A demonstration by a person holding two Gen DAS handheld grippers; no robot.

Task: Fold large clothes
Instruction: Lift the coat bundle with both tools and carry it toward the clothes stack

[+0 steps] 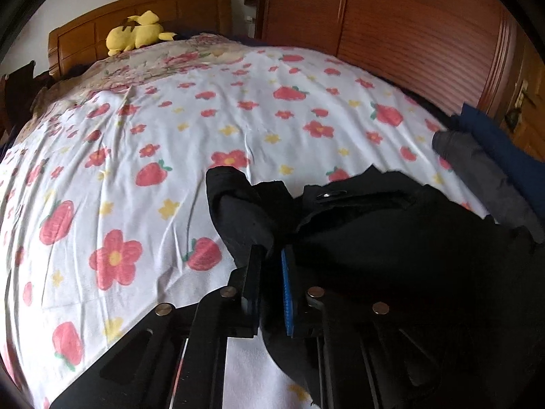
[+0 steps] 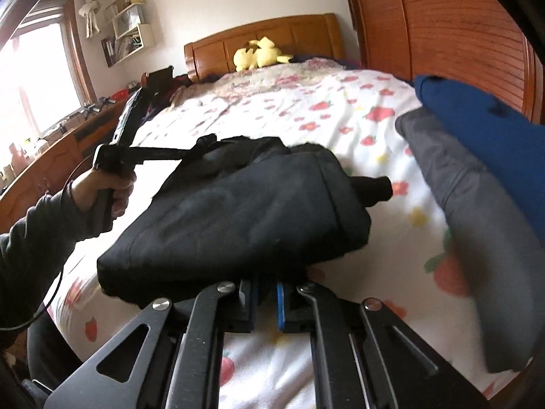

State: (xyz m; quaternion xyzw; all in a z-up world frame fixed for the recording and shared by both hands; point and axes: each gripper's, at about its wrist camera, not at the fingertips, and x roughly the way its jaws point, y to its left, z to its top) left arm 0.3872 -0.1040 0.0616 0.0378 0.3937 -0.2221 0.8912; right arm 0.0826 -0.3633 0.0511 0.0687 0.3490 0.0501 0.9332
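Observation:
A black garment (image 2: 238, 211) is folded into a thick bundle and held over the strawberry-print bed sheet (image 2: 357, 109). In the left wrist view it fills the lower right (image 1: 391, 238), with a metal snap showing on top. My left gripper (image 1: 270, 255) is shut on a fold of the black garment; it also shows in the right wrist view (image 2: 201, 150), gripping the bundle's far end. My right gripper (image 2: 265, 286) is shut on the bundle's near edge; its fingertips are hidden under the cloth.
A grey folded garment (image 2: 470, 225) and a blue one (image 2: 487, 129) lie at the bed's right side, by the wooden wardrobe (image 1: 408, 24). A yellow plush toy (image 1: 136, 32) sits at the headboard. A desk and window (image 2: 41, 68) are to the left.

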